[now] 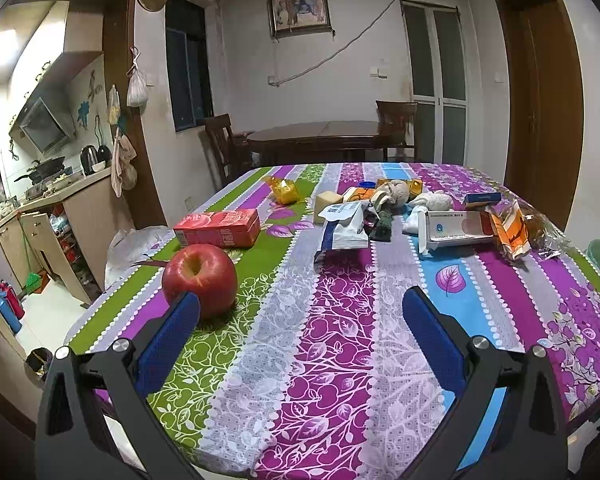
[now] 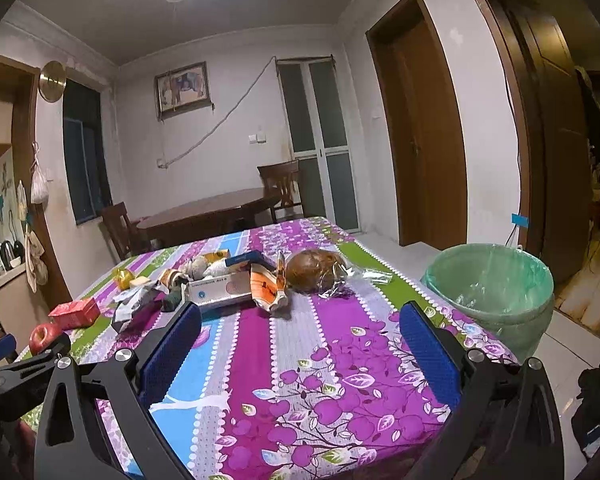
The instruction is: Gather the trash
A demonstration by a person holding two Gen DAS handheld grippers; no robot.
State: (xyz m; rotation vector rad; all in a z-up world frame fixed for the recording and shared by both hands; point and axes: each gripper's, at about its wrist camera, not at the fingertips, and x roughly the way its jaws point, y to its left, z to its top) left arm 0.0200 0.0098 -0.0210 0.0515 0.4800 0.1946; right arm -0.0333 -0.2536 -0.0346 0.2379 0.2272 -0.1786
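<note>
Two grippers, left gripper (image 1: 300, 308) and right gripper (image 2: 300, 320), hover over table (image 1: 332, 360) in striped floral cloth, jaws spread wide, both empty. Trash pile (image 1: 400, 216) of wrappers and cartons sits mid-table, well ahead of fingers. Red apple (image 1: 200, 280) just beside left fingertip; red carton (image 1: 218, 227) behind it. Green-lined bin (image 2: 492, 292) stands beside table's right edge. Dark dining table (image 1: 320, 136), chairs, brown doors at back wall

L gripper (image 1: 300, 312) & R gripper (image 2: 300, 320) both level, fingers spread wide, empty.
</note>
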